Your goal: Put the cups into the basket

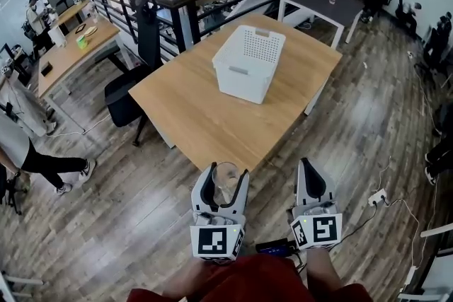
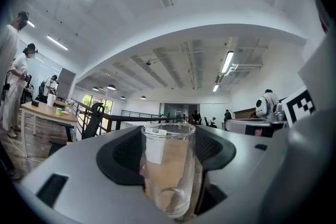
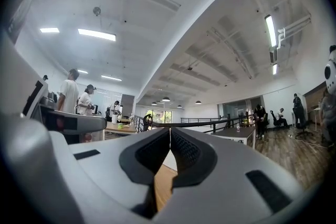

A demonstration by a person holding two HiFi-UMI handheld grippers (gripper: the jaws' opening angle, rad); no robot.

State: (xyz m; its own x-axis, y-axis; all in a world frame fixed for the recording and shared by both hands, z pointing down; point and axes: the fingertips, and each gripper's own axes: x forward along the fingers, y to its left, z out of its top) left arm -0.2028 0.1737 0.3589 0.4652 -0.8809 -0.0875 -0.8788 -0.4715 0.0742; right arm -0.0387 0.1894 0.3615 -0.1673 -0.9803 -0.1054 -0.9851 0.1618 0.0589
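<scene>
– Cup [image 1: 226, 184] in the pic: where is it, who's got it?
– Left gripper [image 1: 225, 173] has it. Jaws stand wide, pads clamped on either side of the cup. It's held upright in front of the person, above the floor, just short of the tabletop's [image 1: 205, 117] near edge. Basket [image 1: 239, 85] sits on the far half of that tabletop, well apart from the cup.
– Why upright & level?
– My read: rim up w/ the gripper pointing level keeps the grip square on the walls, so the cup can go over the basket rim & be set down w/o tipping. Wide jaws = wide cup, not a loose hold.
– Right gripper [image 1: 306, 166]?
– Jaws together, nothing btwn them. It hangs beside the left one, prob. spare for this carry.
– Cup details for the caption?
– Clear, straight-sided tumbler w/ a thick base, looks empty. Small white sticker near the rim, another white patch on the wall below it. Tan of the tabletop shows thru it. Smooth walls, so prob. slippery. Only one cup shows in these views. Basket is white w/ perforated sides; can't tell if anything's inside.
</scene>
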